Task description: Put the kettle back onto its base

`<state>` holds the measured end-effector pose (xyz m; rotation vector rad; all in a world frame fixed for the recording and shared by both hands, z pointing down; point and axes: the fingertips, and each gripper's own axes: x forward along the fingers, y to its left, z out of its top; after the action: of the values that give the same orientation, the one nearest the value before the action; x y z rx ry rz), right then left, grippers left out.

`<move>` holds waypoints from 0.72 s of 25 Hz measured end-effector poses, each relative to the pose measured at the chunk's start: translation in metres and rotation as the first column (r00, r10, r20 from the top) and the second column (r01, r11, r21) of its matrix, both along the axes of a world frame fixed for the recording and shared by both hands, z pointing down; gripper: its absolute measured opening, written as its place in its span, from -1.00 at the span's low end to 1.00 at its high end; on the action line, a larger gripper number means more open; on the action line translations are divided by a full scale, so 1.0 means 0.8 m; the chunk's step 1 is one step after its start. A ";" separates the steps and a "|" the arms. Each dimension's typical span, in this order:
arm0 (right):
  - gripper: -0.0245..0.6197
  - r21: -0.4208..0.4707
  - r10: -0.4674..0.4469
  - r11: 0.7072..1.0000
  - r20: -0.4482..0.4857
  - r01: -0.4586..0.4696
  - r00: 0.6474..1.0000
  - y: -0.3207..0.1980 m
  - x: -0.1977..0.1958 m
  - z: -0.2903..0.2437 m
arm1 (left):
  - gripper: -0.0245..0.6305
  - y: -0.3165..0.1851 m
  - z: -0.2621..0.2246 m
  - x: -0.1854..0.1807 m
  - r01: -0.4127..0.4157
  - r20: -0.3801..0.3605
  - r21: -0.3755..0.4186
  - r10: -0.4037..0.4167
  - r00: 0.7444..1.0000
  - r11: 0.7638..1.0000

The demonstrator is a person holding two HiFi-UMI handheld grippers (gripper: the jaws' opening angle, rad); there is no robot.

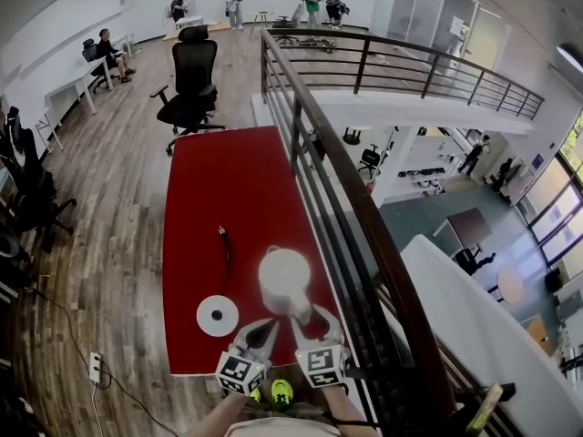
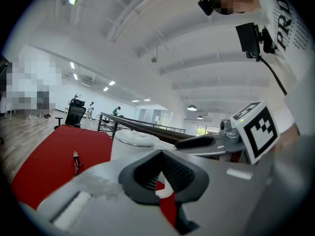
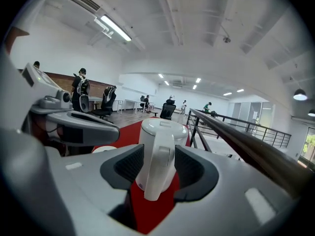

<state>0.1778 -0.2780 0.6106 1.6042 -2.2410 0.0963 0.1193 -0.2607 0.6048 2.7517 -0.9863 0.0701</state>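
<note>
The white kettle [image 1: 284, 281] stands on the red table [image 1: 219, 189], to the right of its round white base [image 1: 218, 316]. A black cable [image 1: 225, 248] runs from the base up the table. In the right gripper view the kettle [image 3: 161, 128] is close ahead, its handle [image 3: 158, 173] standing between the pads. My right gripper [image 3: 158, 167] is open, with a thin gap on each side of the handle. My left gripper [image 2: 161, 154] is shut on nothing, just left of the kettle [image 2: 129, 140]. Both grippers [image 1: 264, 328] [image 1: 308, 317] sit at the table's near edge.
A dark metal railing [image 1: 337, 198] runs along the table's right side, with a drop to a lower floor beyond. A black office chair [image 1: 191, 80] stands past the far end. A power strip [image 1: 95, 367] lies on the wooden floor at left. People are far off.
</note>
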 end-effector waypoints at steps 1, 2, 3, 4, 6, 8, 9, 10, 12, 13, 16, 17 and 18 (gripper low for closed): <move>-0.31 -0.019 -0.002 1.000 0.007 0.002 1.000 -0.003 0.000 0.007 | -0.94 -0.001 0.000 0.002 -0.004 0.000 -0.002 0.004 1.000 1.000; -0.31 -0.036 0.000 0.999 0.014 0.001 1.000 -0.006 0.001 0.013 | -0.94 -0.003 0.000 0.004 -0.008 0.001 -0.002 0.008 1.000 1.000; -0.31 -0.050 0.002 0.999 0.021 -0.001 1.000 -0.008 0.001 0.017 | -0.94 -0.003 0.000 0.005 -0.011 0.001 0.000 0.011 1.000 1.000; -0.31 -0.062 0.003 0.998 0.028 -0.002 1.000 -0.011 0.001 0.021 | -0.94 -0.004 -0.001 0.006 -0.014 0.003 0.003 0.014 1.000 1.000; -0.31 -0.086 -0.001 0.996 0.041 0.005 0.999 -0.015 -0.001 0.031 | -0.94 -0.004 -0.001 0.007 -0.017 0.008 0.002 0.017 1.000 1.000; -0.33 -0.105 -0.007 0.994 0.051 0.013 0.999 -0.018 -0.001 0.041 | -0.94 -0.004 0.002 0.008 -0.013 0.009 -0.004 0.013 1.000 1.000; -0.36 -0.110 -0.012 0.994 0.051 0.018 0.999 -0.020 -0.001 0.046 | -0.94 -0.005 0.003 0.009 -0.010 0.008 -0.007 0.011 1.000 1.000; -0.40 -0.112 -0.020 0.993 0.046 0.025 0.999 -0.022 -0.001 0.050 | -0.94 -0.005 0.005 0.009 -0.008 0.006 -0.008 0.008 1.000 1.000; -0.40 -0.111 -0.043 0.993 0.032 0.046 0.999 -0.028 -0.004 0.057 | -0.94 -0.007 0.005 0.008 -0.002 0.007 -0.007 0.002 1.000 1.000; -0.40 -0.115 -0.051 0.992 0.029 0.054 0.998 -0.031 -0.005 0.061 | -0.94 -0.008 0.006 0.008 0.003 0.008 -0.007 -0.003 1.000 1.000; -0.44 -0.144 -0.057 0.988 0.030 0.061 0.998 -0.033 -0.005 0.068 | -0.94 -0.009 0.007 0.008 0.020 0.007 -0.012 -0.020 1.000 1.000; -0.45 -0.147 -0.056 0.987 0.034 0.061 0.998 -0.033 -0.004 0.070 | -0.94 -0.008 0.008 0.008 0.023 0.005 -0.011 -0.023 1.000 1.000; -0.46 -0.146 -0.056 0.987 0.041 0.061 0.998 -0.033 -0.004 0.071 | -0.94 -0.008 0.009 0.008 0.025 0.004 -0.011 -0.025 1.000 1.000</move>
<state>0.1749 -0.3044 0.6673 1.4696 -2.2498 0.2703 0.1259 -0.2671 0.6119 2.7296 -1.0180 0.0761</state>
